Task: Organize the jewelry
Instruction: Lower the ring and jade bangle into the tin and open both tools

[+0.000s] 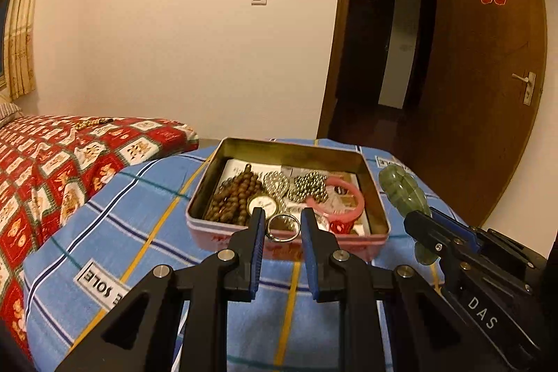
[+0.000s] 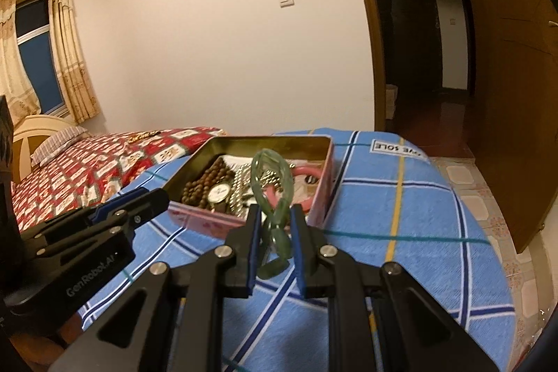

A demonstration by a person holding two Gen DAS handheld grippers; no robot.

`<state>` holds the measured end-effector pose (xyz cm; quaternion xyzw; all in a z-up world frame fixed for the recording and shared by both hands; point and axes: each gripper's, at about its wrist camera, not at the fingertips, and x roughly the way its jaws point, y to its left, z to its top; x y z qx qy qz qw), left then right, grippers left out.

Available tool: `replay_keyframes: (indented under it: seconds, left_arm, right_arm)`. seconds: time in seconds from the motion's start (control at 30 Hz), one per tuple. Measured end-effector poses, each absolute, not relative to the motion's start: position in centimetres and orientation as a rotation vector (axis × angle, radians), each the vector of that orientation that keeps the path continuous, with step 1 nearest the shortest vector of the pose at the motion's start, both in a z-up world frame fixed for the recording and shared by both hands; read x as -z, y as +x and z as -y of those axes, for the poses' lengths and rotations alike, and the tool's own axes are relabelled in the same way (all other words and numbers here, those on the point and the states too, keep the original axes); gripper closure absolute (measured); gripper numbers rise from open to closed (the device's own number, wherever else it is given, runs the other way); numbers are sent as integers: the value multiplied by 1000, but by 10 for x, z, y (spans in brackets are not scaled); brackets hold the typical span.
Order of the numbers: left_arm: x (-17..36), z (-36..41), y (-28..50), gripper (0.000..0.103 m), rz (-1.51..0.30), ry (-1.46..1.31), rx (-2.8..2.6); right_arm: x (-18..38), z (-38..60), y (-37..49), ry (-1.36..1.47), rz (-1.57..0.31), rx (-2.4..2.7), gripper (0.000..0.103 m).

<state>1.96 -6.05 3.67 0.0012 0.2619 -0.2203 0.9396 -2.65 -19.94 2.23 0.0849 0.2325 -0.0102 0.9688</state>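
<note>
An open pink tin box (image 1: 375,201) stands on a blue plaid cloth (image 1: 139,215). It holds brown wooden beads (image 1: 237,194), a watch (image 1: 262,205), silver bead strings (image 1: 308,185) and a pink bangle (image 1: 348,197). My left gripper (image 1: 280,220) is shut on a thin silver ring (image 1: 283,227) at the tin's near wall. My right gripper (image 2: 275,218) is shut on a green jade bangle (image 2: 275,183), held upright just in front of the tin (image 2: 322,194). The bangle also shows in the left wrist view (image 1: 404,190).
A bed with a red patterned cover (image 1: 52,162) lies to the left, with a gold bead string (image 1: 89,122) on it. An open wooden door (image 1: 488,75) and dark doorway stand at the right. The cloth's far edge (image 2: 488,232) drops to a tiled floor.
</note>
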Motion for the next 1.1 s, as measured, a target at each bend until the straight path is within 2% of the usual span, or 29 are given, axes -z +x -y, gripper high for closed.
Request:
replay_keyframes:
  seconds: [0.6,1.1]
  left_arm:
    - [-42,94,95,82,-551,-16,418]
    - [-16,105,129,82,-613,30,354]
  right_arm:
    - [-42,212,42,163,-427,78,83]
    - [-18,220,76,123,-493,124,84]
